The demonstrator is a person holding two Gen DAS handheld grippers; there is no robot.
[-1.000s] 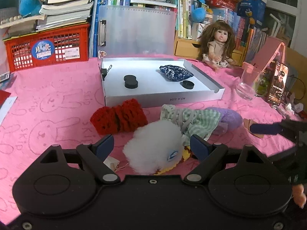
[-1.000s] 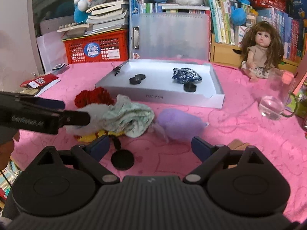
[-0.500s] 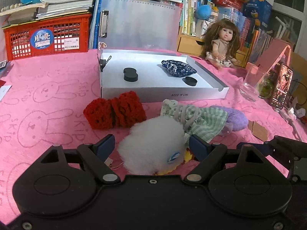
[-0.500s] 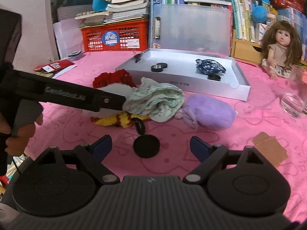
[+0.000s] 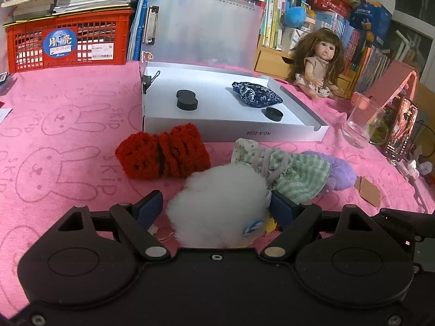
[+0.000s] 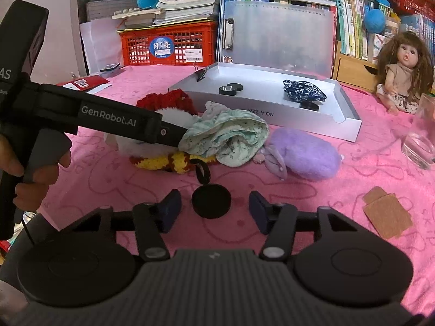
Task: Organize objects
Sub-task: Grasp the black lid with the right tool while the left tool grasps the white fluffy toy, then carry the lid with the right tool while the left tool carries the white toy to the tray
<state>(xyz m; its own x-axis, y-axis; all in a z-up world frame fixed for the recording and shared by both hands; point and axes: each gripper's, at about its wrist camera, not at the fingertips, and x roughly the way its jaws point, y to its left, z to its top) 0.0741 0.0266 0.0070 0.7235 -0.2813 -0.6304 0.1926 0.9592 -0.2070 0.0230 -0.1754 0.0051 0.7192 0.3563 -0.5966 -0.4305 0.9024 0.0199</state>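
Observation:
My left gripper (image 5: pixel 216 199) is open around a white fluffy toy (image 5: pixel 217 203) on the pink cloth. Its right pad is at the fluff and a small gap shows at the left pad. One of its fingers (image 6: pixel 168 133) reaches in from the left in the right wrist view. My right gripper (image 6: pixel 214 199) straddles a loose black disc (image 6: pixel 211 201); its jaws are closing and the pads stand clear of the disc. Behind lie a red crochet piece (image 5: pixel 163 157), a green striped cloth (image 5: pixel 296 174) and a purple plush (image 5: pixel 342 174). The white box (image 5: pixel 272 135) holds black discs (image 5: pixel 186 102) and a blue patterned pouch (image 5: pixel 257 97).
A yellow and red knitted piece (image 6: pixel 168 161) and a black loop (image 6: pixel 203 172) lie under the cloth pile. A doll (image 5: pixel 318 65), a glass (image 5: pixel 359 125) and a phone (image 5: pixel 401 130) stand at the right. A red basket (image 5: pixel 68 43) is at the back left, and a cardboard scrap (image 6: pixel 388 214) near right.
The right gripper shifted left until the black disc sits between its fingers, and those fingers drew much closer together. The left gripper sank a little around the white toy.

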